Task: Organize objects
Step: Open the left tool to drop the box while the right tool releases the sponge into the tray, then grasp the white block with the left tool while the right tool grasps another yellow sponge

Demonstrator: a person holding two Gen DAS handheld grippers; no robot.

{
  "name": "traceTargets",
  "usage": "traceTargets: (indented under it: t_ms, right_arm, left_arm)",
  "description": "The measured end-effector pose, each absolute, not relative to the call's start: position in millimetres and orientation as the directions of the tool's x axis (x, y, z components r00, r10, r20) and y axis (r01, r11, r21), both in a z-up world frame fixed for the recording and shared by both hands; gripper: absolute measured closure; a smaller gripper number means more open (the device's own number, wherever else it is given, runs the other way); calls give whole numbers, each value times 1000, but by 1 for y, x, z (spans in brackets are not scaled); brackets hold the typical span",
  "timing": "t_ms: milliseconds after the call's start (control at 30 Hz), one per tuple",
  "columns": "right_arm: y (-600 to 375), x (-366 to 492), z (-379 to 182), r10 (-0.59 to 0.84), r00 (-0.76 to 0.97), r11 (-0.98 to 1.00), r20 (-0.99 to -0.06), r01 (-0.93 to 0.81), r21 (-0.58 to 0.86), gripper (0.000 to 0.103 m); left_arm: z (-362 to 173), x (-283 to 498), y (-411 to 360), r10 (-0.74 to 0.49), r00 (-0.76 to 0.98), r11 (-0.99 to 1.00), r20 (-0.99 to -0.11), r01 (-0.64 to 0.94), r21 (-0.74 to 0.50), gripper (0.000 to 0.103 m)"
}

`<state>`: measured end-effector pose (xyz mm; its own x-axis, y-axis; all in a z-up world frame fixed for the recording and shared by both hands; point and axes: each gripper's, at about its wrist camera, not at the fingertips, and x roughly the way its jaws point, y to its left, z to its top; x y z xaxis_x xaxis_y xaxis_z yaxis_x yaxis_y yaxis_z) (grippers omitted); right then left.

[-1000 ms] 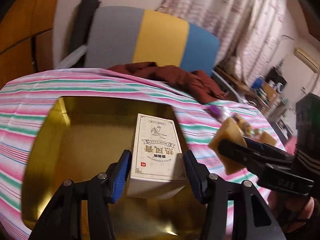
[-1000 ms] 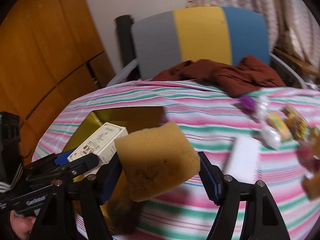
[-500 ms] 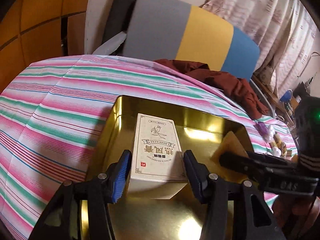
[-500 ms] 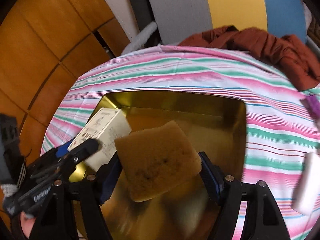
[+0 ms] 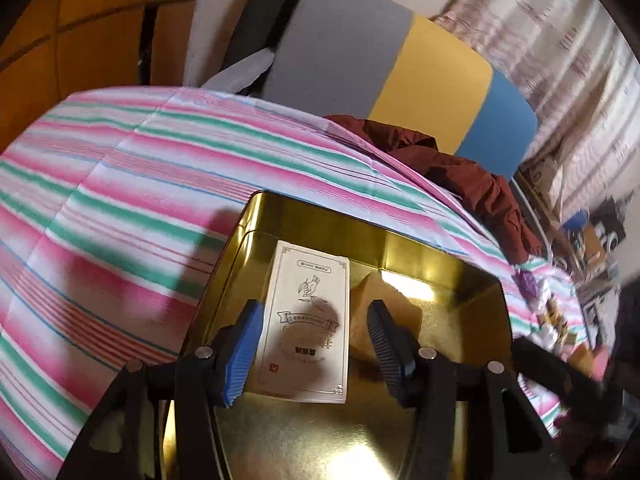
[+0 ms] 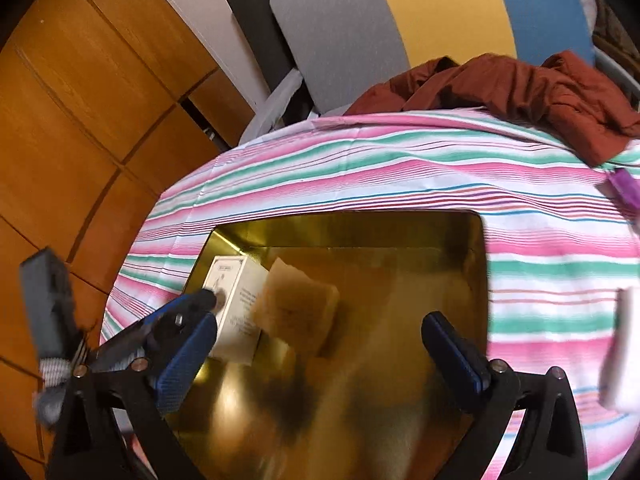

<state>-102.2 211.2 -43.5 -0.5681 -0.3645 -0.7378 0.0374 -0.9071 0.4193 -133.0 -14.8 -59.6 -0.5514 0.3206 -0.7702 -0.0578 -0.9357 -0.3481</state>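
A gold tin point(image 5: 360, 224) stands open on the striped cloth. In it lies a white printed box point(image 5: 308, 300), between the blue pads of my left gripper point(image 5: 314, 344). The left pad meets the box's edge, while a gap shows at the right pad. A tan sponge point(image 5: 392, 304) rests right of the box. In the right wrist view the sponge point(image 6: 296, 308) leans on the box point(image 6: 236, 312) inside the tin point(image 6: 348, 216). My right gripper point(image 6: 320, 348) hangs above the tin floor, jaws opening wide, nothing between them. The left gripper point(image 6: 192, 308) reaches in from the left.
A maroon garment point(image 6: 520, 84) lies at the table's far edge before a grey, yellow and blue chair point(image 5: 400, 68). A white block point(image 6: 624, 340) and a purple item point(image 6: 624, 188) lie right of the tin. Wrapped snacks point(image 5: 556, 320) sit farther right. Wooden cabinets point(image 6: 80, 100) stand left.
Both grippers moved left over the tin. The right jaws spread and the sponge dropped into the tin beside the box. The box now sits lower, with a gap at the left gripper's right pad.
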Motion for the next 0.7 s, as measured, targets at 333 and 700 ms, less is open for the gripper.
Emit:
traceTargets:
  t_ms: [333,700]
  right_arm:
    - [242,-27,-5,-260,-700,-954,-665,79,289,0]
    - [299,25,-10,-65,-732,-987,-679,-51,150,0]
  left_arm:
    - [-27,-96,10,321,-653,-935,-686,-104,-339,47]
    - [-10,-59,88,416,-614,-908,-671,-313,-278,47]
